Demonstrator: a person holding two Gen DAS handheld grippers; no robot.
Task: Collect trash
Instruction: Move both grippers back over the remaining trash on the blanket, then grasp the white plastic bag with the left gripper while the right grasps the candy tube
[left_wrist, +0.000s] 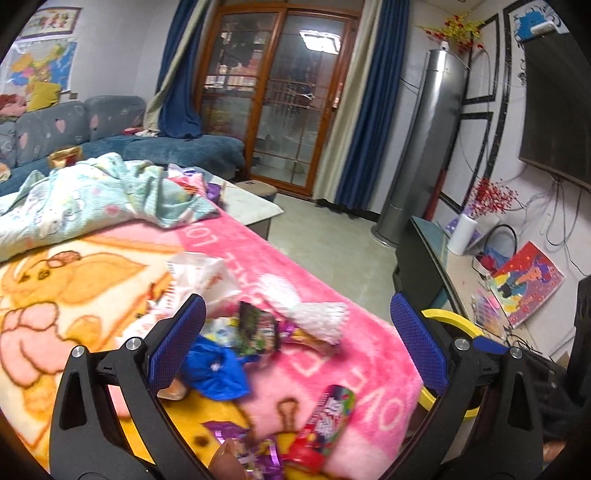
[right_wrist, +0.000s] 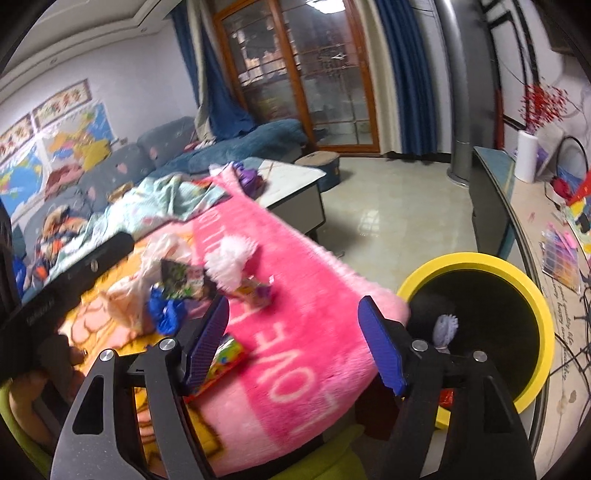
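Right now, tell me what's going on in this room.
A person is clearing trash off a pink blanket with a handheld gripper in each hand. Both the left gripper and the right gripper are open and hold nothing. Wrappers still lie scattered on the blanket: a blue wrapper, a dark snack packet, a white foam net and a colourful candy wrapper. A yellow-rimmed bin stands beside the blanket's edge with something pale already inside.
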